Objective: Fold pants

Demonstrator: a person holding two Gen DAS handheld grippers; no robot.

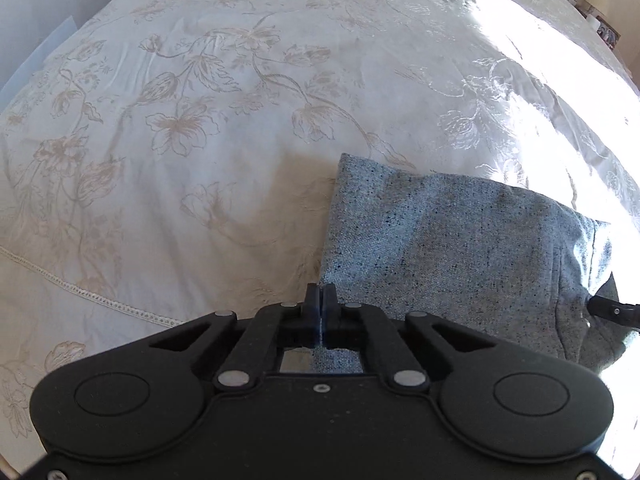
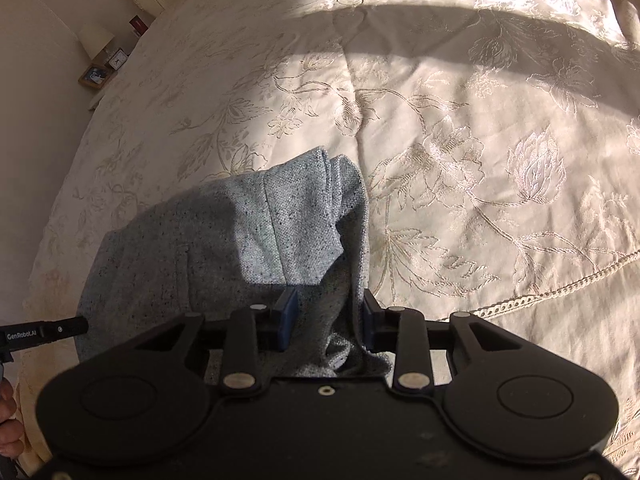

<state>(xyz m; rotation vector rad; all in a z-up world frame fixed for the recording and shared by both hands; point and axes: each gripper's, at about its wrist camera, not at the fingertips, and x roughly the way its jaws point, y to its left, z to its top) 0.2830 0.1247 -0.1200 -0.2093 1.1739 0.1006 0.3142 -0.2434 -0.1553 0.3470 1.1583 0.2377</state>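
Observation:
The grey-blue speckled pants [image 1: 452,240] lie folded on the cream floral bedspread [image 1: 220,120]. My left gripper [image 1: 321,296] is shut on the pants' near left edge, a thin strip of fabric pinched between its fingers. In the right wrist view the pants [image 2: 240,240] bunch up at their right side. My right gripper [image 2: 329,312] is open, its blue-padded fingers [image 2: 289,312] standing either side of a hanging fold of the fabric. Part of the right gripper [image 1: 612,312] shows at the far right of the left wrist view.
The bedspread [image 2: 480,160] covers the bed, with strong sunlight on one side. A bedside table [image 2: 98,76] with a lamp, clock and framed photo stands at the far left. The tip of the left gripper [image 2: 44,334] pokes in at the left edge.

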